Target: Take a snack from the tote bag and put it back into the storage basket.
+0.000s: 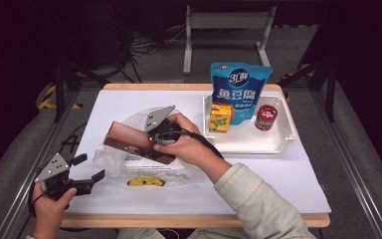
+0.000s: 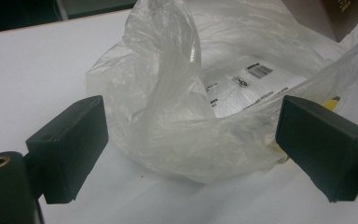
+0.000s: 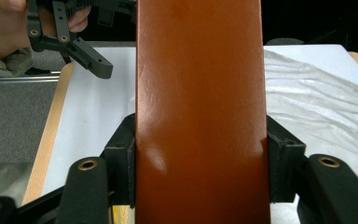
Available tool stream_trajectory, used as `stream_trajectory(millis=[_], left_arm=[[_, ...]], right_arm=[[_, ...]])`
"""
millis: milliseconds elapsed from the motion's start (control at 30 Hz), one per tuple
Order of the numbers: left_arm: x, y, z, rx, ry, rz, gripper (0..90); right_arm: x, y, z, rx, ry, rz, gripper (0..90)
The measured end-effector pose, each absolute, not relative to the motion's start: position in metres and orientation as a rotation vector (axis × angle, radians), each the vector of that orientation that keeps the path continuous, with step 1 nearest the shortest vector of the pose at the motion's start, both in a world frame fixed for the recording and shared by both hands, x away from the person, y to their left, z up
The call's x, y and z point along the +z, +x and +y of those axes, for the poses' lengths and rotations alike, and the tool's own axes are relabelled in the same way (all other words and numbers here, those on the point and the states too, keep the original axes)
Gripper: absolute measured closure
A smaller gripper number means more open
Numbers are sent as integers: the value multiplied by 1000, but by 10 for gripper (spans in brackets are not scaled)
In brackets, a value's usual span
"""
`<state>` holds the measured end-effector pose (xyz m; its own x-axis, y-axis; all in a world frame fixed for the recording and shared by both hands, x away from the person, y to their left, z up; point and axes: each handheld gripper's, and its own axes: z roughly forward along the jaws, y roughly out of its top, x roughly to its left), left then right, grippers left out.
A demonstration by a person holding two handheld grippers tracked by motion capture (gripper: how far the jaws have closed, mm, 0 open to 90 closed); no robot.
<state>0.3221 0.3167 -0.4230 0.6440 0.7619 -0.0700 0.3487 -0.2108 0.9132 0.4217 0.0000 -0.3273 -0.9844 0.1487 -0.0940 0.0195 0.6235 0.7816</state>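
Observation:
A long brown box (image 1: 138, 142) hangs tilted over a crumpled clear plastic bag (image 1: 113, 162) in the middle of the white table. My right gripper (image 1: 155, 135) is shut on the box's right end. In the right gripper view, the box (image 3: 200, 70) rises between both jaws of the right gripper (image 3: 200, 161). My left gripper (image 1: 90, 169) stands open near the table's front left, just left of the bag and holding nothing. In the left gripper view, the bag (image 2: 177, 93) lies beyond the spread jaws of the left gripper (image 2: 193, 140), mouth gaping, a printed label inside. The box's corner (image 2: 342, 16) shows top right.
A white tray (image 1: 248, 142) at the back right holds a yellow drink carton (image 1: 220, 118), a blue pouch (image 1: 239, 89) and a red can (image 1: 265, 117). A yellow item (image 1: 145, 181) lies at the bag's front edge. The wooden table edge (image 1: 189, 220) runs along the front.

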Motion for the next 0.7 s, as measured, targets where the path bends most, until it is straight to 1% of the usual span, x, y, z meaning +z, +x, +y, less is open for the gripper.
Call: stream_trajectory(millis=[467,700], left_arm=[[-423,323,317,491,1812,889,98],[-422,323,317,491,1811,890,98]], right_arm=[[-310,419,-4,1307,122,2672,422],[-299,419,-15,1316,123,2646,422]])
